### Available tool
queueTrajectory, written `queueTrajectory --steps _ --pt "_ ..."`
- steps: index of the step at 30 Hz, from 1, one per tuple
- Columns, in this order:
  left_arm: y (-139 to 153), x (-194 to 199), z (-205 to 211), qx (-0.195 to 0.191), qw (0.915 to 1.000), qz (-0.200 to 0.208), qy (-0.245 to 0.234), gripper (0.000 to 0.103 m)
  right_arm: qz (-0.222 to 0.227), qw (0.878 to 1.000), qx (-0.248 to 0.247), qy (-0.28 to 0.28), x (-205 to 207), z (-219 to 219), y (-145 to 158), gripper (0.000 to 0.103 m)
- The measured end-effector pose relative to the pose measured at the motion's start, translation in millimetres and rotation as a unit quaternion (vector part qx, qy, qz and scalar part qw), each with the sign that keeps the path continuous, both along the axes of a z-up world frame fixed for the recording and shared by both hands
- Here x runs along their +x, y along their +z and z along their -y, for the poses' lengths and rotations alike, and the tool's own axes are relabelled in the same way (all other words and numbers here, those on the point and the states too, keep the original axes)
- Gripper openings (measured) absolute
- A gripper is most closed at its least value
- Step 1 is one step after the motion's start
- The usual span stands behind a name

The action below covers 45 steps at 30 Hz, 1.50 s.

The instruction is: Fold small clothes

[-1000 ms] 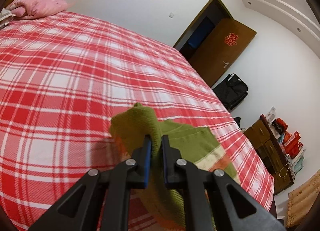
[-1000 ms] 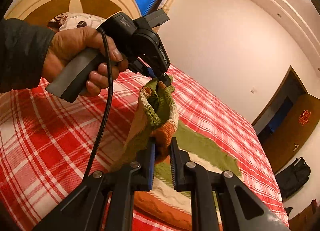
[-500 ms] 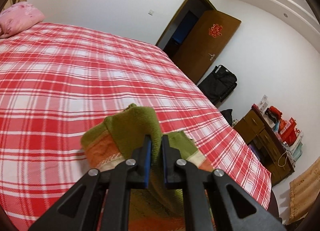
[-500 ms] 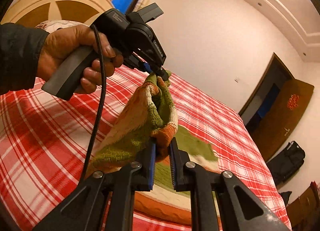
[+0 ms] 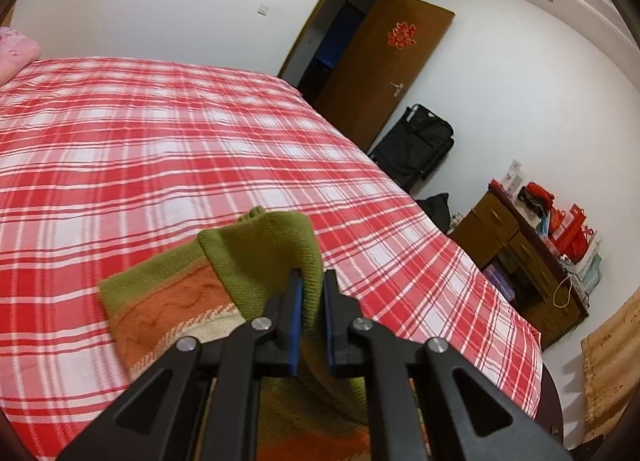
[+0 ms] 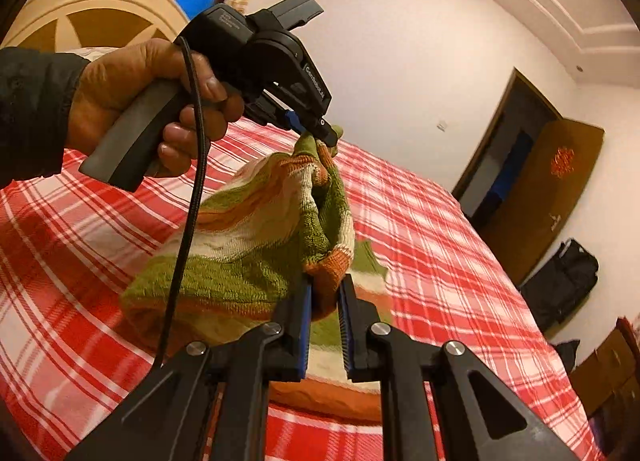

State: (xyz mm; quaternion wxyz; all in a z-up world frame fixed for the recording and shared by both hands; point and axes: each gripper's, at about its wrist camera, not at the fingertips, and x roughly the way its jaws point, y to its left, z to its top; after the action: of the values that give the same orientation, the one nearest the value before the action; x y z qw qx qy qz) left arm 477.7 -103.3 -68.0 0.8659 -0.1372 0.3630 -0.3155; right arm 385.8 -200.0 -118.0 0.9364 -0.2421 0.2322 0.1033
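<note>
Both my left gripper (image 5: 309, 289) and right gripper (image 6: 325, 295) clamp the striped sweater (image 6: 256, 237) above the bed (image 5: 160, 149); I should lower both edges level and square.

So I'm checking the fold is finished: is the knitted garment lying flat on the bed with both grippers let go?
No: the left gripper and right gripper both pinch the striped knit garment, holding part of it bunched above the bed.

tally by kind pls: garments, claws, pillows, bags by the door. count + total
Garments: 1, striped knit, gripped by both claws
Claws: 2, left claw, right claw
Pillows: 1, pink pillow
Bags: 1, black bag beside the door
Total: 5
</note>
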Motion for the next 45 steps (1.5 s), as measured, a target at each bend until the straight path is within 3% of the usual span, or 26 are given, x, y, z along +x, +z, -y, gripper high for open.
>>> queueTrajectory --steps 10,18,25,29,33,35,39,40,42,43,44,45 --pt "-24 11 60 0.032 0.9989 -0.014 -0.032 0.009 -0.037 0.999 0.015 -0.037 10 31 -5 0.012" --pt "-48 15 95 0.064 0.9961 -0.032 -0.051 0.009 -0.107 0.992 0.047 -0.049 16 45 -18 0.012" --pt "-60 13 117 0.099 0.9931 -0.022 -0.06 0.01 -0.158 0.982 0.069 -0.072 30 64 -29 0.012" --pt "-48 4 116 0.085 0.9936 -0.005 -0.075 0.011 -0.17 0.979 0.08 -0.077 32 72 -29 0.012" --pt "-25 -23 101 0.096 0.9911 0.042 -0.082 0.028 -0.176 0.977 0.086 -0.085 32 86 -29 0.013" --pt "-21 -36 89 0.105 0.9905 0.057 -0.069 0.055 -0.179 0.975 0.1 -0.09 32 95 -28 0.013" --pt "-24 -67 47 0.134 0.9866 0.082 -0.046 0.06 -0.157 0.975 0.111 -0.112 25 108 -16 0.014" --pt "-27 -76 36 0.14 0.9854 0.088 -0.039 0.066 -0.152 0.974 0.12 -0.116 26 111 -11 0.018" --pt "-37 -91 18 0.144 0.9851 0.089 -0.031 0.079 -0.144 0.971 0.149 -0.12 27 119 2 0.042" --pt "-42 -97 12 0.146 0.9852 0.084 -0.03 0.085 -0.131 0.97 0.166 -0.122 27 120 11 0.065" --pt "-48 -101 8 0.151 0.9851 0.078 -0.027 0.086 -0.12 0.969 0.181 -0.117 29 119 19 0.073" --pt "-54 -105 5 0.155 0.9849 0.072 -0.027 0.086 -0.112 0.969 0.193 -0.107 33 118 25 0.073"
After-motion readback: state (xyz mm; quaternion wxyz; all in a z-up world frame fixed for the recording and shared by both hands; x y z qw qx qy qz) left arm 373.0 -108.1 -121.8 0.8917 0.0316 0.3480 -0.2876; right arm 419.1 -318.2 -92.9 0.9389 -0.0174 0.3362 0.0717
